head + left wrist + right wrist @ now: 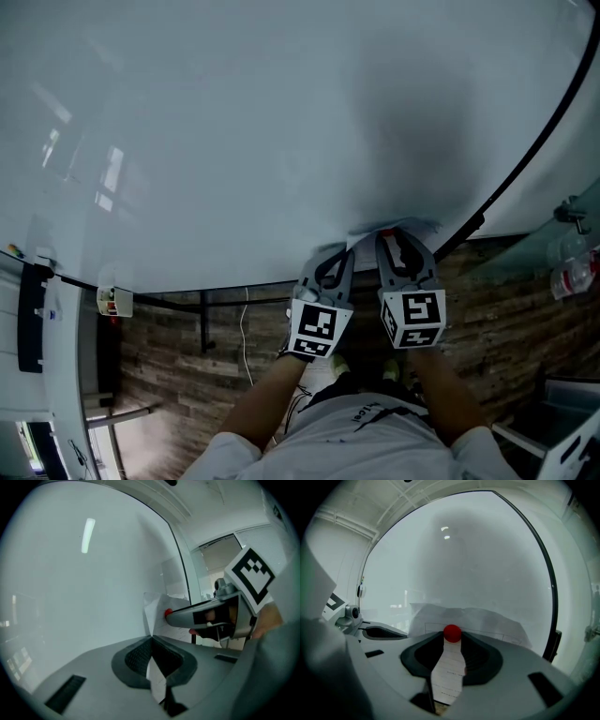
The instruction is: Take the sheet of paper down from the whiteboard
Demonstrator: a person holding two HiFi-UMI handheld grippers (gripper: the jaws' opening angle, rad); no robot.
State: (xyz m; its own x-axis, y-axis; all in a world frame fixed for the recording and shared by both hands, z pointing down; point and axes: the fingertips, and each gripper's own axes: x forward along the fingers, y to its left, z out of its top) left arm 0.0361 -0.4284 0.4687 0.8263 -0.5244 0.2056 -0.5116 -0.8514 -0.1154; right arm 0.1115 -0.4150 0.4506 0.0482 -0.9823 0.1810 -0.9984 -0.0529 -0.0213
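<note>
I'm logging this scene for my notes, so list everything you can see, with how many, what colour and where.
whiteboard: one, white, fills most of each view
sheet of paper: one, white, on the whiteboard
magnet: one, red, on the sheet of paper
floor: brown wood pattern, below the whiteboard
left gripper: one, grey, shut on the sheet's edge
right gripper: one, grey, jaws apart, the magnet at their tips
forearms: two, behind the grippers, bottom of the head view
</note>
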